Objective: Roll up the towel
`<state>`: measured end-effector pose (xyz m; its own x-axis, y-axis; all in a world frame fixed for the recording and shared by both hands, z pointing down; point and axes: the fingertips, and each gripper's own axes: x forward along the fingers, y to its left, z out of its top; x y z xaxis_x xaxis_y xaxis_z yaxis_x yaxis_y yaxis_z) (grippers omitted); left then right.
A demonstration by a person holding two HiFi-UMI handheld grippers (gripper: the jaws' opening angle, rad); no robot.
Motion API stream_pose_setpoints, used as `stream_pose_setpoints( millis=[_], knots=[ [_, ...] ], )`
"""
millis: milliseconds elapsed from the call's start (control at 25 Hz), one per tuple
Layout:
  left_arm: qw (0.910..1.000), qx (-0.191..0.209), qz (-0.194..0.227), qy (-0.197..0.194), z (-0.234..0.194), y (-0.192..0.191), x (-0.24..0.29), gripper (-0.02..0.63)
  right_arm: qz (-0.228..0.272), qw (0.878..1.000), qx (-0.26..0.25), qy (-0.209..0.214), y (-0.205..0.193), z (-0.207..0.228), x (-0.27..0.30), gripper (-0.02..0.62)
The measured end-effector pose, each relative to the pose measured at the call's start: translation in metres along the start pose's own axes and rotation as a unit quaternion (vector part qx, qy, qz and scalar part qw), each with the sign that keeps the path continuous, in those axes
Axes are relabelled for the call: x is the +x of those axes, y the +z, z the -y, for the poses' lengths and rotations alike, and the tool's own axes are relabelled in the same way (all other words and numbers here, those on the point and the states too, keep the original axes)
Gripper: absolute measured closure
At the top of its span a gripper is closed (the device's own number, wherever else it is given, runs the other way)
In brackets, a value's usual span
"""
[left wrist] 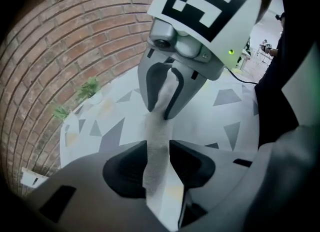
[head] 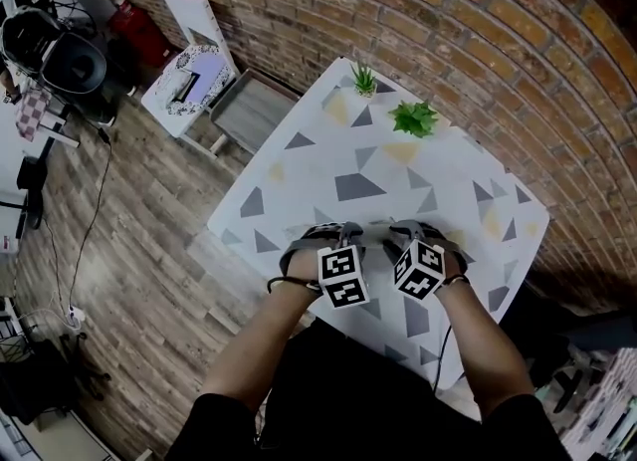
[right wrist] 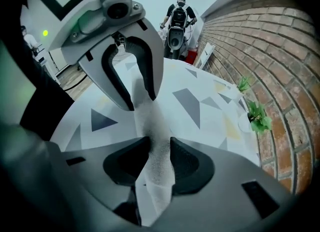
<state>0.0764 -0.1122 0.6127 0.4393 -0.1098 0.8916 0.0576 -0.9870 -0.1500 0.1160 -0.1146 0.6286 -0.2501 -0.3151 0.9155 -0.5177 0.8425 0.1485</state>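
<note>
Left gripper [left wrist: 158,143] and right gripper [right wrist: 160,140] each pinch the white terry-cloth towel [left wrist: 156,176], as their own views show. The head view adds both side by side over the triangle-patterned white table [head: 309,165].

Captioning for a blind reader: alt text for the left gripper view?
The left hand-held gripper pinches a ridge of white towel, which runs into the right hand-held gripper opposite. Below is a triangle-patterned table beside a brick wall.
</note>
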Motion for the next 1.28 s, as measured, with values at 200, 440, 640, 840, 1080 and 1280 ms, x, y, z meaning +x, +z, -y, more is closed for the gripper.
stream_pose_setpoints(
  millis=[200,440,640,840,1080,1280],
  knots=[
    [1.0000,0.007,-0.003,0.006,-0.002,-0.002,0.005,0.454,-0.005,1.000,0.010,-0.009,0.002,0.016,0.006,0.446],
    [0.9996,0.000,-0.011,0.025,-0.019,-0.005,0.015,0.454,-0.002,0.999,0.025,-0.043,0.010,0.034,0.002,0.446],
    [0.9998,-0.011,-0.006,0.017,-0.028,-0.006,0.018,0.454,0.009,0.998,0.030,-0.050,0.004,0.032,-0.007,0.446],
    [0.9985,-0.054,0.014,-0.001,-0.037,-0.006,0.019,0.454,0.013,0.997,0.042,-0.060,0.001,0.032,-0.015,0.445],
    [0.9941,-0.101,0.034,-0.021,-0.047,-0.008,0.018,0.454,-0.001,0.995,0.069,-0.069,-0.011,0.022,-0.027,0.445],
    [0.9950,-0.087,0.047,-0.013,-0.050,-0.007,0.011,0.454,-0.005,0.991,0.109,-0.083,-0.019,0.012,-0.044,0.445]
  ],
)
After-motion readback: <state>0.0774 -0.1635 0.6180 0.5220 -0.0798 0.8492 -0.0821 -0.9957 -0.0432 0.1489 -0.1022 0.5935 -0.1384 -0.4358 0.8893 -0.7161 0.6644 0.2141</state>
